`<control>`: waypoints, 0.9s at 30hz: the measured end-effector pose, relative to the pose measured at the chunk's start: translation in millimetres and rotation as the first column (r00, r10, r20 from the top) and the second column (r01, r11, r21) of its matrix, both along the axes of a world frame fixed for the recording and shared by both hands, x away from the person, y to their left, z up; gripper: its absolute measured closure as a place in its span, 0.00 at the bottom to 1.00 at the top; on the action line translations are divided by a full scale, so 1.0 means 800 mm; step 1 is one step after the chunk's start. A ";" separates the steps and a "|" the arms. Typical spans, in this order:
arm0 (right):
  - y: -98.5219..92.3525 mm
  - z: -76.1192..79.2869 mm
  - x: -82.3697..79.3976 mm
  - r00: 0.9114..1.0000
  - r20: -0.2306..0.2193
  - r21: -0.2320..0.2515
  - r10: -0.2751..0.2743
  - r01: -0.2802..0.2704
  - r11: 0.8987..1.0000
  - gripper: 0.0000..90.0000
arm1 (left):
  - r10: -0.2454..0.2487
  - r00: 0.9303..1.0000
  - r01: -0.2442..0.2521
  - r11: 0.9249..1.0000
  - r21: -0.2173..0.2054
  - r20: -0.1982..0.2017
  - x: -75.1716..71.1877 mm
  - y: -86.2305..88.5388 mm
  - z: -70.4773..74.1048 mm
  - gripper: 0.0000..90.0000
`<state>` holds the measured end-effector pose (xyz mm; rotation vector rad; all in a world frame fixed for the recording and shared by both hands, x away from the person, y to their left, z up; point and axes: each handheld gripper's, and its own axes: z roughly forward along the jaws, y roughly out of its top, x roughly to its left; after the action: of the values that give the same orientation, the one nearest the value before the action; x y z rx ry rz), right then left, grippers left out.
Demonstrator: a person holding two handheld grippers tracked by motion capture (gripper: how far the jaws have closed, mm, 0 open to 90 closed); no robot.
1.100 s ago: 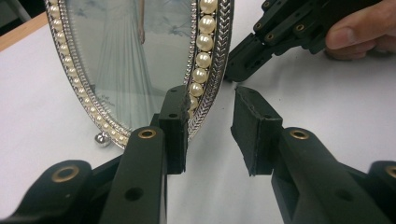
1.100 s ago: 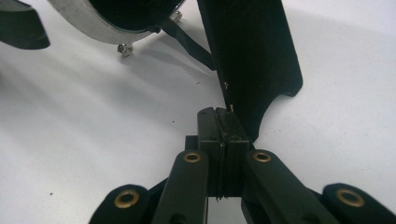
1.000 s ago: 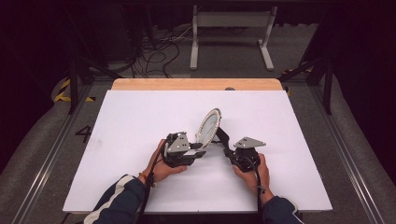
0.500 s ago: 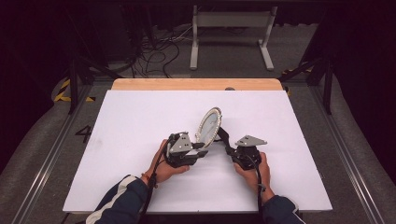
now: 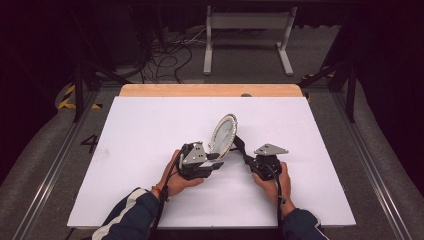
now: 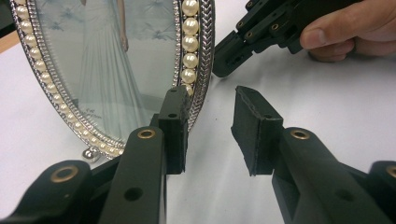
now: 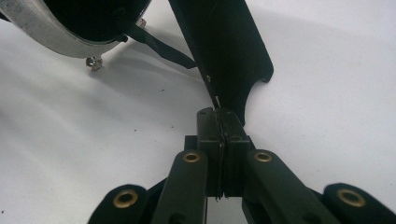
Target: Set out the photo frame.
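An oval picture frame [image 5: 223,132] with a pearl and silver rim [image 6: 190,51] stands tilted near the middle of the white table [image 5: 150,130]; it holds a picture of a figure in a white gown. My left gripper [image 5: 216,160] [image 6: 210,100] is open at the frame's lower rim. One finger [image 6: 173,126] lies just in front of the rim and the gap between the jaws is empty. My right gripper [image 5: 246,154] [image 7: 217,114] is behind the frame, shut on its black easel stand [image 7: 224,51]. The frame's small foot [image 7: 94,62] rests on the table.
A wooden strip [image 5: 210,90] runs along the table's far edge. Beyond it are floor cables [image 5: 170,55] and a metal stand [image 5: 247,35]. Metal rails [image 5: 372,165] flank the table. The white surface spreads wide on both sides of the hands.
My left gripper has edged slightly to the right, closer to the frame. The frame and my right gripper have barely moved.
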<state>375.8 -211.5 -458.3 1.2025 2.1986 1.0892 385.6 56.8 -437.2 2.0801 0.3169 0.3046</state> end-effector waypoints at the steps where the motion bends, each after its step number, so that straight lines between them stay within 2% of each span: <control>1: 0.000 0.001 0.000 1.000 0.001 0.000 -0.003 0.003 1.000 0.98 | 0.003 1.000 -0.003 1.000 0.000 0.000 0.000 0.001 0.000 0.74; 7: -0.002 0.008 -0.005 1.000 0.021 0.010 -0.003 0.003 1.000 0.97 | 0.003 1.000 -0.003 1.000 0.013 0.007 -0.001 0.011 0.004 0.73; 11: 0.000 0.017 -0.012 0.999 0.040 0.031 0.015 -0.016 0.999 0.94 | 0.009 1.000 -0.009 1.000 0.030 0.011 -0.003 0.021 0.006 0.69; 17: 0.015 0.028 -0.025 0.995 0.071 0.054 0.064 -0.068 0.996 0.86 | 0.024 0.999 -0.026 0.996 0.089 0.023 -0.010 0.036 0.005 0.57; 24: 0.034 0.031 -0.026 0.991 0.071 0.074 0.118 -0.123 0.990 0.76 | 0.084 0.996 -0.086 0.991 0.105 0.027 -0.021 0.056 0.005 0.41; 27: 0.043 0.031 -0.024 0.988 0.072 0.079 0.138 -0.143 0.987 0.70 | 0.118 0.993 -0.120 0.989 0.089 0.025 -0.024 0.064 0.005 0.32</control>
<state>356.7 -176.9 -433.2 1.0413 2.2343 1.2705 366.1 107.6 -433.3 2.1492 0.4235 0.4170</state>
